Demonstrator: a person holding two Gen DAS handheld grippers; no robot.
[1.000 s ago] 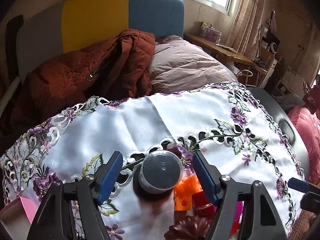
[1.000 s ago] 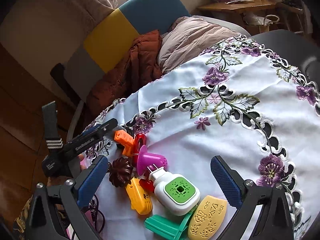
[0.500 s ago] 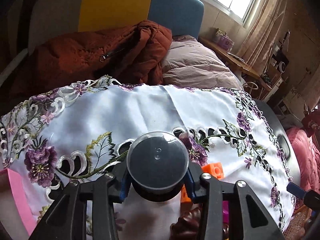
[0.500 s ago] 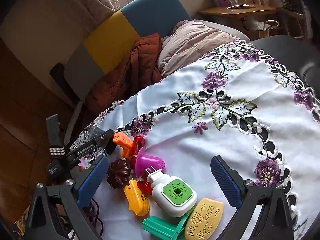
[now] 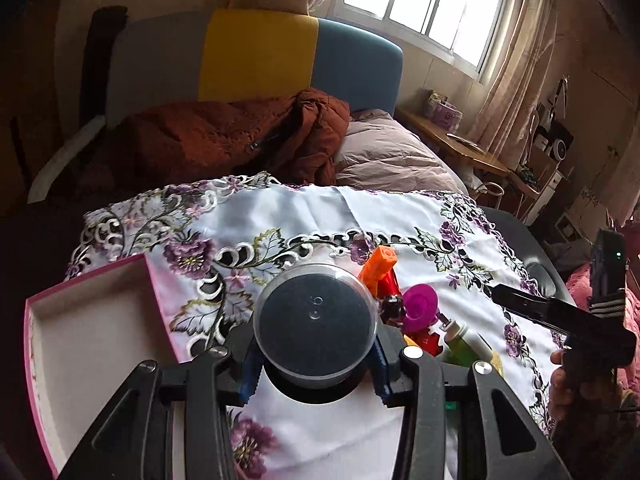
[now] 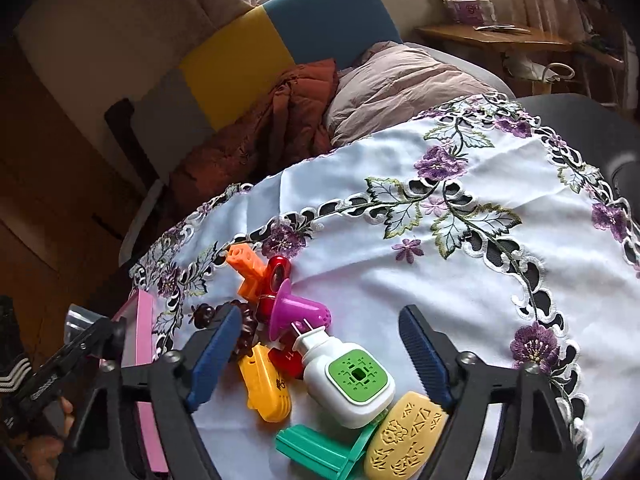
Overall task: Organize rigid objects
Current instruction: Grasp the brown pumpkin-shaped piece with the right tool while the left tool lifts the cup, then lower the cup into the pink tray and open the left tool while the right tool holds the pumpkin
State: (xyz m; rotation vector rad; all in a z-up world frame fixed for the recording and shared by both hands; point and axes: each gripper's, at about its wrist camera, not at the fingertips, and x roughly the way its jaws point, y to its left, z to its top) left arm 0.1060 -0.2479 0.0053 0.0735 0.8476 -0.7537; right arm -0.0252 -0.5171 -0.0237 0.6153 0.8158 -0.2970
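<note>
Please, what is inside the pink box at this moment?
In the left wrist view the pink box shows only its pale bare floor and walls, no object inside. The left gripper's frame covers its near corner, so that part cannot be checked.

Left gripper fills the wrist view: matte black frame, triangular cut-outs in both arms, ribbed blue pads on the fingers, and silver screw heads shining at the joints. Over at three o'clock there's the right gripper's black handle with a grey-and-white striped band and a small green light. Right gripper is the same build: black arms, blue ridged pads, silver screws. At eight o'clock, white lettering runs along the other black handle.
</note>
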